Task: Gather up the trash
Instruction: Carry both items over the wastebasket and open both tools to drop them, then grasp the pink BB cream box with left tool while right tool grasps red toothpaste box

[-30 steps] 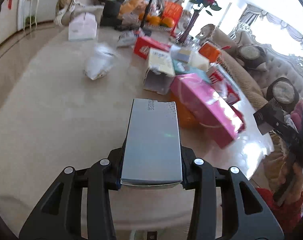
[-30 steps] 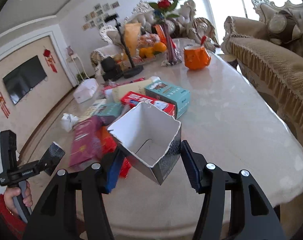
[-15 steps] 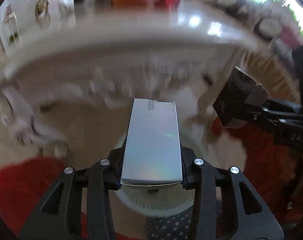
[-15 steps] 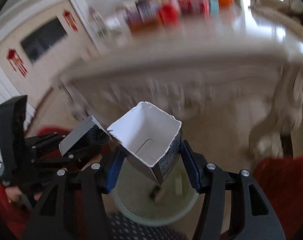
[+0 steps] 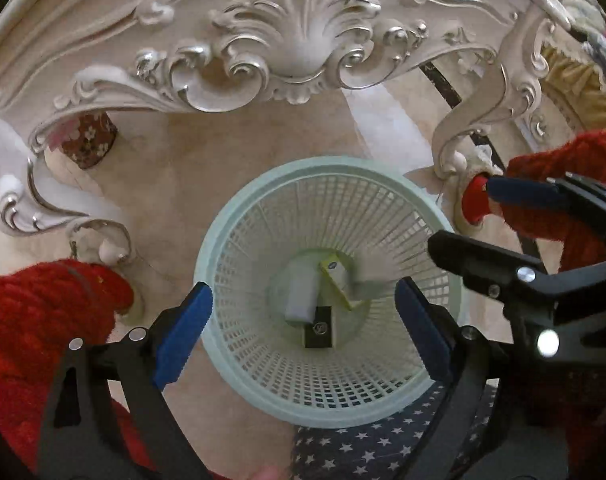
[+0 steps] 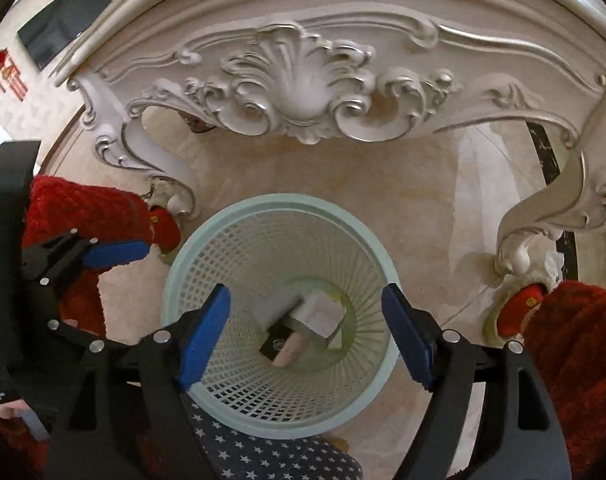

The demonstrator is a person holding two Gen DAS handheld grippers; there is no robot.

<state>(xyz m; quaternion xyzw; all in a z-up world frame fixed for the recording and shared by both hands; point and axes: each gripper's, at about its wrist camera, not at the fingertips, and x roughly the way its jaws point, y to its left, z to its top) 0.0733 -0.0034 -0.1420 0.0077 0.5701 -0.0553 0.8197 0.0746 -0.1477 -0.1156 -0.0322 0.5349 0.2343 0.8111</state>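
I see the carved white table apron [image 5: 299, 40] arching across the top, its top surface hidden from both cameras. Below it stands the pale green mesh wastebasket [image 5: 327, 412], its near rim cut off by a star-print fabric [image 6: 271, 460]. My left gripper [image 5: 303, 328] and right gripper [image 6: 307, 330] hang above it, jaws just opened and empty. The discarded boxes [image 6: 303, 320] lie jumbled on the basket's bottom, blurred, their edges hard to separate.

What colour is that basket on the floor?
The basket is pale mint green, with a mesh wall. It shows best in the left wrist view.
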